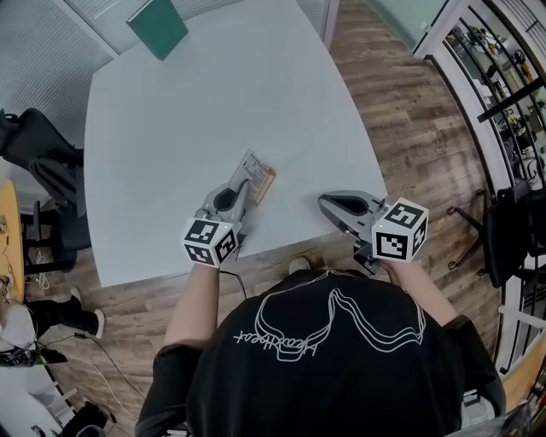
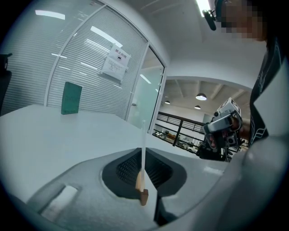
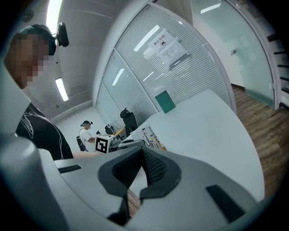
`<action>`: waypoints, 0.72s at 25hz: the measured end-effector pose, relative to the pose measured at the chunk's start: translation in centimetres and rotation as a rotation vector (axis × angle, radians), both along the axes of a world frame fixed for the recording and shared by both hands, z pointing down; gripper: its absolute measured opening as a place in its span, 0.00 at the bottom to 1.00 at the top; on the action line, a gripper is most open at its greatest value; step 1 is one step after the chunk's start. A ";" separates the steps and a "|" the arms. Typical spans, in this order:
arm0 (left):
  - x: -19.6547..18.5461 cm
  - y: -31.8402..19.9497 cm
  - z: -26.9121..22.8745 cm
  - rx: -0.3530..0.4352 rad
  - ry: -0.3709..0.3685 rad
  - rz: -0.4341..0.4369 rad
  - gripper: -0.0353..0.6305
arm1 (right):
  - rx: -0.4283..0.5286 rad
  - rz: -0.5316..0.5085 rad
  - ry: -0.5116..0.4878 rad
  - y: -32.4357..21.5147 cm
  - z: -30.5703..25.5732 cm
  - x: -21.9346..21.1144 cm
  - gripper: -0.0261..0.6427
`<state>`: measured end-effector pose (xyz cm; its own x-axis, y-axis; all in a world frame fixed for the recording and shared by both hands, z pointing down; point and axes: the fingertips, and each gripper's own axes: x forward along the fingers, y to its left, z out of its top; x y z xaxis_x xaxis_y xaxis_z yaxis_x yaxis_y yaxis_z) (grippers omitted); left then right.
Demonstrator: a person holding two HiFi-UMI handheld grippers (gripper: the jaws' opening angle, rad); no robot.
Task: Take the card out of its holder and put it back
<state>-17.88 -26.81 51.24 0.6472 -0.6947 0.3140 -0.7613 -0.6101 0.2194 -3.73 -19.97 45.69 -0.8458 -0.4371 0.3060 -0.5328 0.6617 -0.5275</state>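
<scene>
A white printed card [image 1: 253, 173] stands in a small wooden holder [image 1: 268, 183] near the front of the grey table [image 1: 213, 94]. My left gripper [image 1: 243, 189] reaches it from the near side. In the left gripper view the card [image 2: 143, 149] shows edge-on between the pads, which press on it, above the wooden holder [image 2: 142, 194]; the left gripper [image 2: 143, 158] is shut on it. My right gripper [image 1: 325, 203] rests low over the table's front edge, to the right of the card and apart from it. Its jaws [image 3: 142, 151] meet at the tips with nothing between them. From there the card [image 3: 151, 134] appears to the left.
A green book [image 1: 158, 26] lies at the far edge of the table. Black office chairs [image 1: 38, 149] stand to the left, and wooden floor [image 1: 409, 111] runs along the right. A glass partition with blinds [image 2: 76, 67] lies beyond the table.
</scene>
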 end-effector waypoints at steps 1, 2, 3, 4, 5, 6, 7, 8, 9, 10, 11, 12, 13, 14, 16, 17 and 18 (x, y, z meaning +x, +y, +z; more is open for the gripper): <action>0.0 0.0 -0.3 0.005 -0.001 -0.001 0.09 | 0.003 0.003 -0.002 0.0 -0.1 0.1 0.05; 0.0 0.1 -0.5 0.009 -0.003 -0.003 0.09 | 0.006 0.006 -0.004 0.1 -0.3 0.2 0.05; 0.1 0.1 -0.9 0.015 -0.004 -0.004 0.09 | 0.008 0.008 -0.005 0.2 -0.4 0.3 0.05; 0.1 0.1 -1.2 0.020 -0.004 -0.007 0.09 | 0.011 0.010 -0.007 0.2 -0.5 0.5 0.05; 0.1 0.1 -1.6 0.027 -0.005 -0.010 0.09 | 0.012 0.011 -0.007 0.3 -0.5 0.6 0.05; 0.1 0.0 -1.9 0.033 -0.005 -0.014 0.09 | 0.013 0.012 -0.008 0.3 -0.5 0.7 0.05; 0.1 0.1 -2.3 0.039 -0.005 -0.018 0.09 | 0.014 0.013 -0.008 0.4 -0.5 0.9 0.05; 0.2 0.2 -2.6 0.046 -0.006 -0.023 0.09 | 0.015 0.015 -0.008 0.5 -0.5 1.1 0.05; 0.3 0.5 -2.9 0.054 -0.005 -0.027 0.09 | 0.019 0.017 -0.010 0.8 -0.5 1.3 0.05; 0.5 1.0 -3.2 0.062 -0.002 -0.031 0.09 | 0.024 0.021 -0.015 1.2 -0.6 1.6 0.05; 0.7 1.6 -3.5 0.071 0.001 -0.035 0.09 | 0.030 0.024 -0.022 1.7 -0.7 2.0 0.05; 0.9 2.1 -3.8 0.079 0.004 -0.039 0.09 | 0.037 0.028 -0.031 2.1 -0.8 2.2 0.05; 1.0 2.5 -4.2 0.087 0.006 -0.043 0.09 | 0.041 0.031 -0.040 2.3 -1.0 2.4 0.05; 0.9 2.5 -4.7 0.093 0.007 -0.049 0.09 | 0.044 0.033 -0.048 2.3 -1.3 2.4 0.05; 0.6 2.2 -5.8 0.097 0.013 -0.059 0.09 | 0.043 0.036 -0.059 1.7 -1.9 2.2 0.05; 0.5 2.2 -6.4 0.095 0.016 -0.065 0.09 | 0.042 0.036 -0.063 1.5 -2.3 2.1 0.05; 0.5 2.4 -6.8 0.090 0.018 -0.072 0.09 | 0.044 0.035 -0.067 1.5 -2.6 2.2 0.05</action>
